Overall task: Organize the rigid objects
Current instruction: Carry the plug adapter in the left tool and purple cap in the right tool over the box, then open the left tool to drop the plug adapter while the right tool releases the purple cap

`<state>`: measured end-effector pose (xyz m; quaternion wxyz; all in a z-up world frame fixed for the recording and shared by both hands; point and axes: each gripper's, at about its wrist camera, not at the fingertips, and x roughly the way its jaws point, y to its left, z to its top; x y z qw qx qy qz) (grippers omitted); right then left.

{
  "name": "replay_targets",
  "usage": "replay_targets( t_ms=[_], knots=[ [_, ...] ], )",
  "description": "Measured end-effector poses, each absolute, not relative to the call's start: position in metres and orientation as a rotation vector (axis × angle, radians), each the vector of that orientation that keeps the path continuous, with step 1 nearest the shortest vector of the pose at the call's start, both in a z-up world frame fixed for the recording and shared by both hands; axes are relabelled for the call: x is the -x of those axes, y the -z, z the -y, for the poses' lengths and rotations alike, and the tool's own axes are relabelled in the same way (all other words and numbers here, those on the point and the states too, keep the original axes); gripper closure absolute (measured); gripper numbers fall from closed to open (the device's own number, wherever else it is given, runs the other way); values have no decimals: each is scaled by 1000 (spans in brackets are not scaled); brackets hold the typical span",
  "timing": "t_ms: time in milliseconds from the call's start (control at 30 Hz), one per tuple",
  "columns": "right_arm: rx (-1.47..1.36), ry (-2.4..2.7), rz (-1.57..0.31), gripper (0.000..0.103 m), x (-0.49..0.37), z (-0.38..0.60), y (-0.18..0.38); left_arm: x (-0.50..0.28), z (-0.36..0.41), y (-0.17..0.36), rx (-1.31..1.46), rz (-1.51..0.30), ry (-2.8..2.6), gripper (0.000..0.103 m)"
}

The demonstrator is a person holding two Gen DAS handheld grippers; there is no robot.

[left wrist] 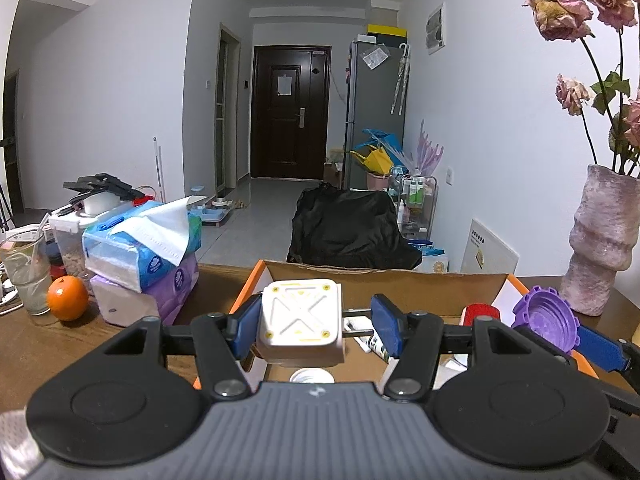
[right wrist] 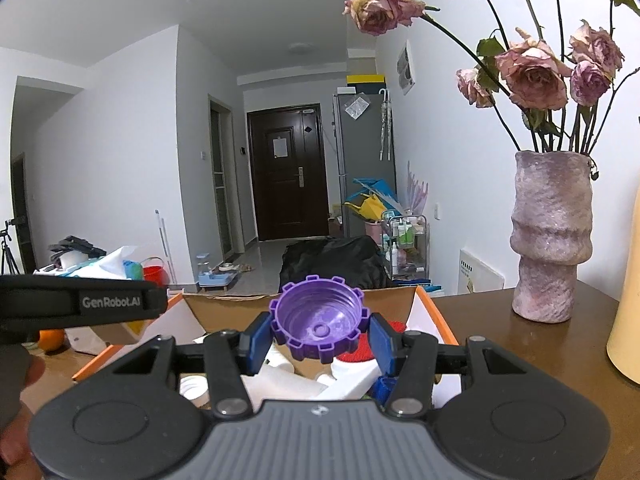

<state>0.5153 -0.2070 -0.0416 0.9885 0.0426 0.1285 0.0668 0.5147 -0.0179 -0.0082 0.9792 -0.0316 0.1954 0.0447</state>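
Observation:
My left gripper (left wrist: pixel 316 328) is open over an open cardboard box (left wrist: pixel 360 280); a white square box with yellow marks (left wrist: pixel 301 326) rests against its left pad (left wrist: pixel 248 320), with a gap to the right pad. My right gripper (right wrist: pixel 320 338) is shut on a purple ridged cap (right wrist: pixel 318 320), held above the same cardboard box (right wrist: pixel 224 308). The purple cap and the right gripper also show in the left wrist view (left wrist: pixel 546 320) at the box's right side. The box holds a red lid (left wrist: pixel 480 314), white pieces and a small bottle.
On the brown table (left wrist: pixel 48 344), left of the box, are tissue packs (left wrist: pixel 140 252), an orange (left wrist: pixel 67 298), a glass (left wrist: pixel 26 276) and a food container. A pink vase with dried roses (right wrist: pixel 550 236) stands at the right. A cream object (right wrist: pixel 626 320) is at the far right.

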Motion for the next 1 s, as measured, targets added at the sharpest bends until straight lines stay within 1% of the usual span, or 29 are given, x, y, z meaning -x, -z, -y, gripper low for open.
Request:
replay_targets(
  t_ms=[533, 633, 667, 700, 733, 800, 867, 967, 1000],
  knots=[
    [-50, -125, -267, 52, -552, 201, 47, -559, 18, 16, 34, -394, -88, 42],
    [-40, -125, -279, 52, -558, 200, 48, -563, 17, 19, 33, -414, -71, 41],
    [-36, -126, -291, 52, -560, 199, 49, -563, 16, 19, 44, -421, -59, 35],
    [-33, -127, -306, 52, -563, 199, 51, -564, 14, 19, 50, -424, -57, 24],
    [-35, -123, -318, 51, -565, 200, 52, -563, 13, 19, 52, -422, -65, 19],
    [-43, -108, -346, 37, -569, 203, 54, -562, 11, 18, 49, -415, -81, 6],
    [-60, -100, -353, 14, -569, 208, 55, -562, 10, 18, 51, -414, -97, 0],
    [-64, -74, -337, 0, -568, 212, 54, -563, 8, 18, 53, -418, -105, 0],
    [-69, -68, -333, 0, -568, 214, 53, -563, 8, 18, 50, -419, -110, 0]
  ],
)
